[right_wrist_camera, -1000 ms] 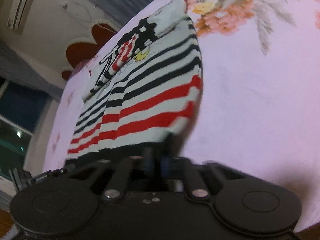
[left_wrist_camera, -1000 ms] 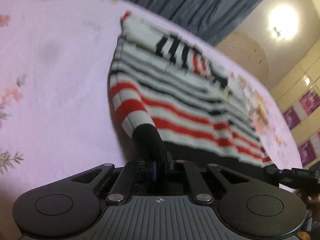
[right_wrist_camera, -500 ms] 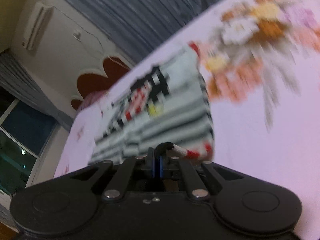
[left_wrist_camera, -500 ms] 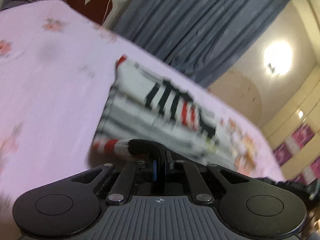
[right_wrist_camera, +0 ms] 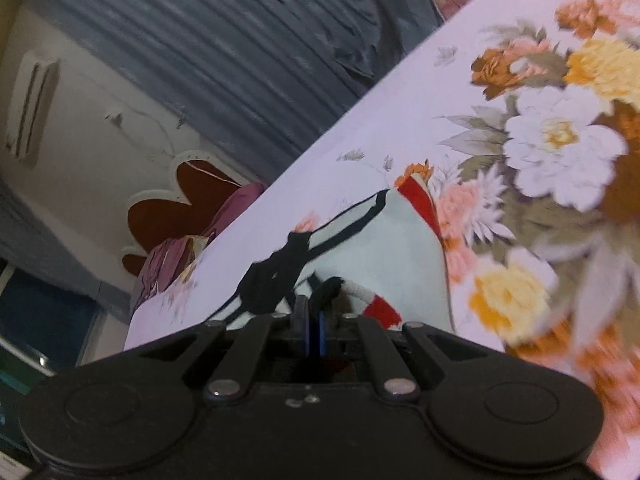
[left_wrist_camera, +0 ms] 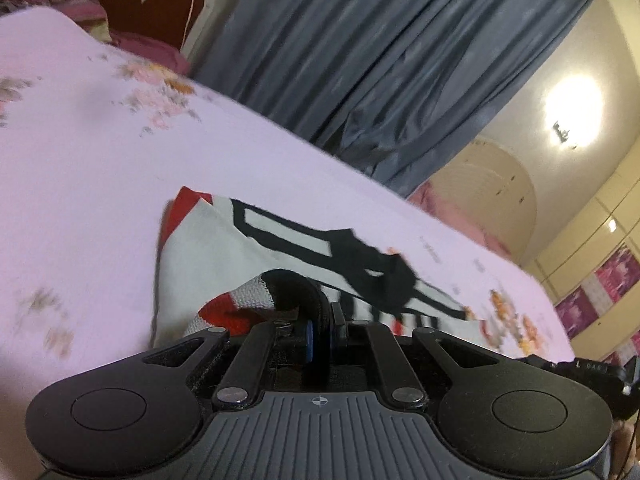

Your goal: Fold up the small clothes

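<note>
A small knit sweater (left_wrist_camera: 224,248), white with red and black stripes and a black print, lies on the pink floral bedsheet (left_wrist_camera: 100,168). My left gripper (left_wrist_camera: 322,320) is shut on the sweater's black hem, which is carried over the upper part of the garment. In the right wrist view the sweater (right_wrist_camera: 384,248) lies ahead, and my right gripper (right_wrist_camera: 314,320) is shut on the other end of the black hem. The striped lower part is mostly hidden beneath the grippers.
Grey curtains (left_wrist_camera: 380,60) hang behind the bed. A dark red headboard (right_wrist_camera: 180,196) and purple pillows (right_wrist_camera: 176,256) stand at one end. The sheet's large flower print (right_wrist_camera: 560,140) lies to the right of the sweater. The other gripper's tip (left_wrist_camera: 580,368) shows at the right edge.
Both grippers have carried the black hem forward over the sweater toward its collar end. The striped lower half, visible before, is now folded under and out of sight.
</note>
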`<state>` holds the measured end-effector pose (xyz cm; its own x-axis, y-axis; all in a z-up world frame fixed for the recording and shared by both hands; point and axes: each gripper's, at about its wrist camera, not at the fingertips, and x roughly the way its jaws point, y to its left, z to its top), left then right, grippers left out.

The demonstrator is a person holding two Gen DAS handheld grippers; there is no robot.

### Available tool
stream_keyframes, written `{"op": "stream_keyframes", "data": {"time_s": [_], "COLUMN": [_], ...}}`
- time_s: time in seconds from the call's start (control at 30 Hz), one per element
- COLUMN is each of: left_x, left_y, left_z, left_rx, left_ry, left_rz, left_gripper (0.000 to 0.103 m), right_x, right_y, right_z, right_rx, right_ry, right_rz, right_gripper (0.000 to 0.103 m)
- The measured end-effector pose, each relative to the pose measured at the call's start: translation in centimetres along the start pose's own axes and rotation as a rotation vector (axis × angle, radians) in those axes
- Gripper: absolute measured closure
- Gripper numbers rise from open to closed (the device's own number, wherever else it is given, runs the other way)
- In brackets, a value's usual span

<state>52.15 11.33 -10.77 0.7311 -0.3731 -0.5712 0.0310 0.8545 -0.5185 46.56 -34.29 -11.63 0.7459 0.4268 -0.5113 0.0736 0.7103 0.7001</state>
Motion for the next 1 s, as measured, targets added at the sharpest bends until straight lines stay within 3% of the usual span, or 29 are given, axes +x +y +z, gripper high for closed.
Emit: {"op": "stream_keyframes", "data": {"time_s": [0.07,0.13,0.17,0.27,0.3,0.43,0.5,0.67,0.73,0.77,0.83,0.87,0.9,0.97,1.0], "left_x": [2.5,3.8,4.3,5.6,6.0,6.1,5.5,7.4,8.3,8.7,9.3,9.3,9.1,8.1,7.2], "left_y": [0.6,1.2,1.6,1.8,1.7,1.5,1.6,0.3,-0.6,-1.3,-2.5,-2.7,-2.9,-3.1,-3.2], "left_z": [1.0,1.5,1.6,1.9,1.8,1.7,1.6,1.6,1.2,0.9,0.3,0.2,0.1,0.0,0.0], "left_rx": [0.002,-0.015,-0.037,-0.061,-0.053,-0.034,0.022,0.229,0.306,0.356,0.458,0.468,0.469,0.471,0.455], "left_ry": [0.035,-0.001,-0.012,-0.067,-0.077,-0.118,-0.116,0.016,0.049,0.055,0.058,0.055,0.044,-0.017,-0.057], "left_rz": [-0.017,-0.074,-0.106,-0.148,-0.149,-0.158,-0.113,0.039,0.105,0.146,0.217,0.225,0.236,0.253,0.250], "left_gripper": [0.097,0.097,0.090,0.037,0.035,0.035,0.035,0.036,0.049,0.061,0.074,0.092,0.095,0.095,0.095], "right_x": [2.8,5.1,6.3,8.0,8.2,7.6,6.5,6.6,8.4,9.3,11.3,12.1,12.6,12.8,12.5], "right_y": [-1.0,-2.0,-2.4,-2.7,-2.7,-2.5,-2.0,0.3,1.6,2.3,3.7,4.2,4.6,5.1,5.5], "right_z": [1.0,1.6,2.0,3.0,3.3,4.0,3.9,2.2,1.6,1.3,0.3,-0.2,-0.7,-1.2,-1.3], "right_rx": [0.029,0.060,0.072,0.082,0.081,0.049,-0.023,-0.322,-0.451,-0.516,-0.661,-0.720,-0.773,-0.835,-0.854], "right_ry": [0.028,0.058,0.068,0.018,-0.014,-0.094,-0.116,-0.027,0.025,0.041,0.055,0.052,0.040,0.016,-0.024], "right_rz": [-0.025,-0.024,-0.012,-0.003,0.001,0.004,-0.015,-0.074,-0.127,-0.163,-0.280,-0.320,-0.345,-0.368,-0.381], "right_gripper": [0.098,0.094,0.084,0.058,0.054,0.052,0.052,0.052,0.052,0.055,0.056,0.059,0.064,0.098,0.099]}}
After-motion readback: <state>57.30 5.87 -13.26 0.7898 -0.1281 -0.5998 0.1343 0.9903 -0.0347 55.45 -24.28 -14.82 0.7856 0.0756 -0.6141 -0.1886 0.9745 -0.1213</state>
